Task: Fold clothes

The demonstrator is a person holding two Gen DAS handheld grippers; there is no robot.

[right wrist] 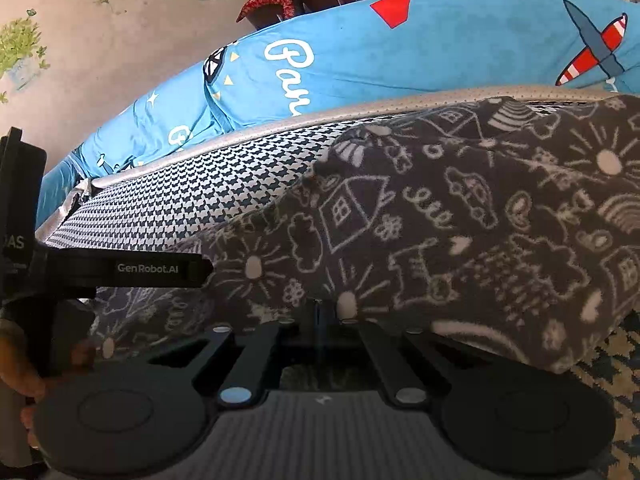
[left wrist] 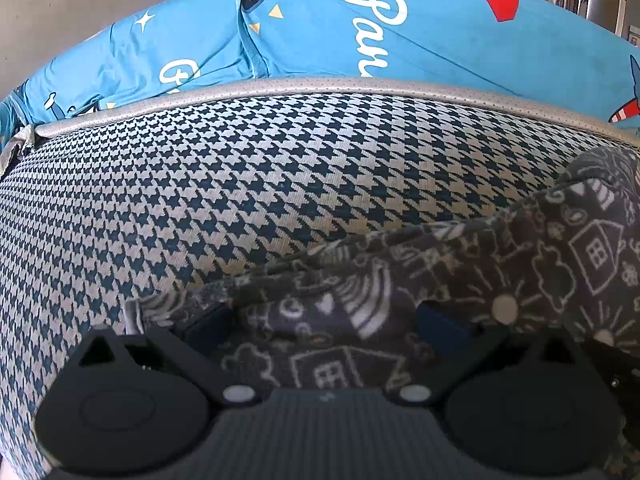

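While the dark grey garment (right wrist: pixel 460 220) is lying draped over a houndstooth-patterned cushion (left wrist: pixel 200 208), both pairs of tongs are reaching into its near edge. The cloth is looking soft and fleecy, charcoal in colour, and it is carrying pale line drawings all over: little houses with four-pane windows, suns with rays, clouds, cars, rainbows, hearts and flowers. In the right wrist view it is covering most of the cushion's right side and hanging over the front; in the left wrist view only its rumpled hem is showing, bunched along the lower right.

The left tongs (left wrist: pixel 320 320) are standing fairly wide, with a fold of the garment sitting between the two blue-tipped fingers; whether they are pinching it cannot be told. The right tongs (right wrist: pixel 320 312) are drawn narrow, fingers nearly together, their tips pressing into the garment's lower edge, so they are appearing to grip the cloth.

Seen from the right wrist camera, the left device is also jutting in from the left edge, held by a hand (right wrist: pixel 24 376); its black bar is reading "GenRobot.AI" in white letters, and a partial "AS" is showing beside it.

Behind the cushion's silver-grey piping, a bright blue fabric (left wrist: pixel 440 48) is rising, printed with red-striped aeroplanes, yellow triangles, stars and white cursive writing beginning "Par". A wall with plant stickers (right wrist: pixel 20 48) is standing behind.
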